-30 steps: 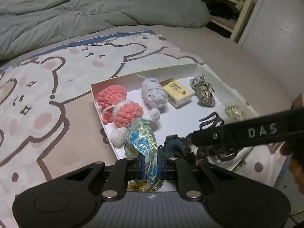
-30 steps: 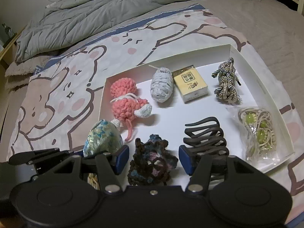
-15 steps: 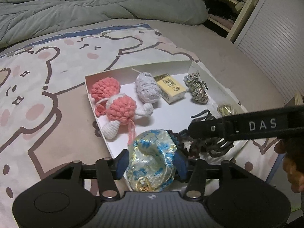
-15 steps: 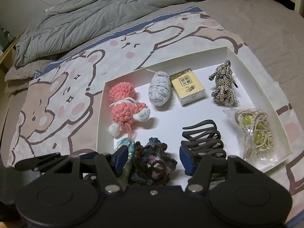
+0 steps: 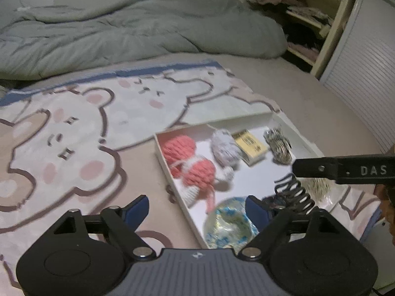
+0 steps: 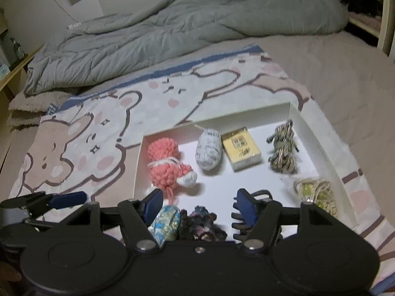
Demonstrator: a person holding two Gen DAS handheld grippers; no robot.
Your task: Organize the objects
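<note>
A white tray (image 5: 165, 159) (image 6: 321, 143) lies on the bed and holds a pink crochet toy (image 6: 167, 165), a grey yarn ball (image 6: 208, 148), a yellow box (image 6: 240, 148), a cord bundle (image 6: 282, 150) and a bagged cord (image 6: 316, 192). My left gripper (image 5: 197, 209) hovers over the tray's near left edge, its jaws opening. The blue-gold pouch (image 5: 229, 224) lies loose in the tray by its right finger. My right gripper (image 6: 199, 202) is opening above a dark scrunchie (image 6: 200, 224), touching nothing. A black hair claw (image 6: 238, 219) sits behind its right finger.
The tray rests on a bear-print blanket (image 5: 74, 128). A rumpled grey duvet (image 5: 123, 37) fills the far side of the bed. Wooden shelves (image 5: 321, 24) and a ribbed white panel (image 5: 365, 74) stand at the right.
The left jaws opened and let go of the pouch, which now lies in the tray's near corner; that gripper rose and drew back. The right jaws widened and lifted off the scrunchie.
</note>
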